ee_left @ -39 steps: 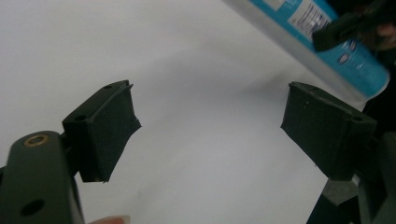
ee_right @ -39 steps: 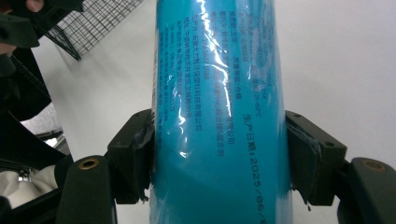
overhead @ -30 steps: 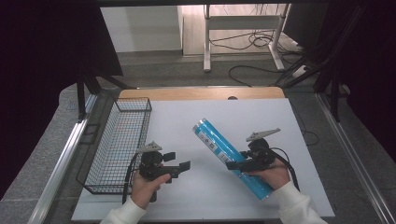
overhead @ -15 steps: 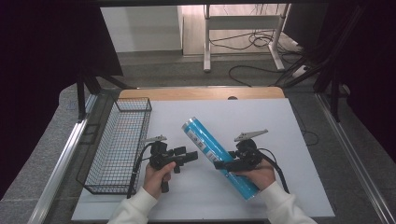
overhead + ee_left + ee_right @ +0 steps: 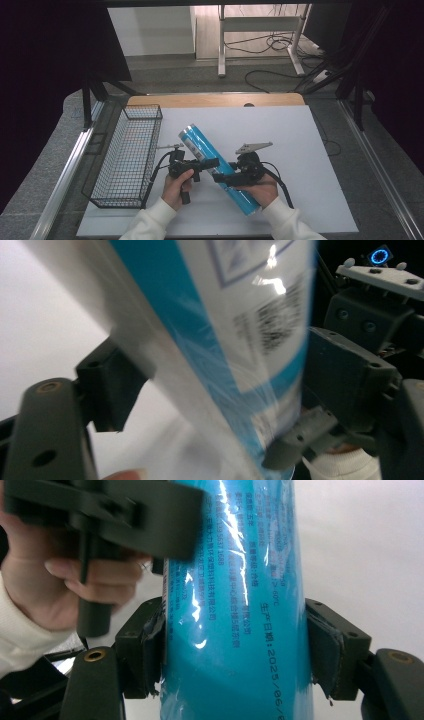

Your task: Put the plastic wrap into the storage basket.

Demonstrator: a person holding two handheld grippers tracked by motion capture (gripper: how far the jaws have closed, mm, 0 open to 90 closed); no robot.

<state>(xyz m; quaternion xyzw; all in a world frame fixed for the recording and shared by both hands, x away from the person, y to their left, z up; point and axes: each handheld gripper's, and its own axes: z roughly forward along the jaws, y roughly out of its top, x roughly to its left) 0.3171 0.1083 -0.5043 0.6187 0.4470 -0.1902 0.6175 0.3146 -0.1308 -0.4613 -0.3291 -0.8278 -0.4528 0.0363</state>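
Tube (image 5: 218, 169), long and blue in shiny wrap, lies slantwise over the middle of the white table (image 5: 310, 150), one end toward eleven o'clock and the other toward five, near my right hand. I judge it is lifted slightly, since both grippers reach it from the sides.

Largest thing after the table is the wire basket (image 5: 127, 157), standing empty at nine o'clock of the tube, well apart from it. It looks like the likely place for the tube, though I cannot be sure.

My right gripper (image 5: 226, 178) is clamped on the tube's lower half. In the right gripper view its two jaws press the blue wrap (image 5: 235, 630) from either side, pads touching, which keeps the slippery roll from sliding.

My left gripper (image 5: 210, 164) comes in from nine o'clock, just above the right one. In the left gripper view the tube (image 5: 225, 350) stands between its jaws; one jaw sits near the wrap and the other seems to meet it, but blur hides whether it grips. I take this as a second hold to steady the long roll.
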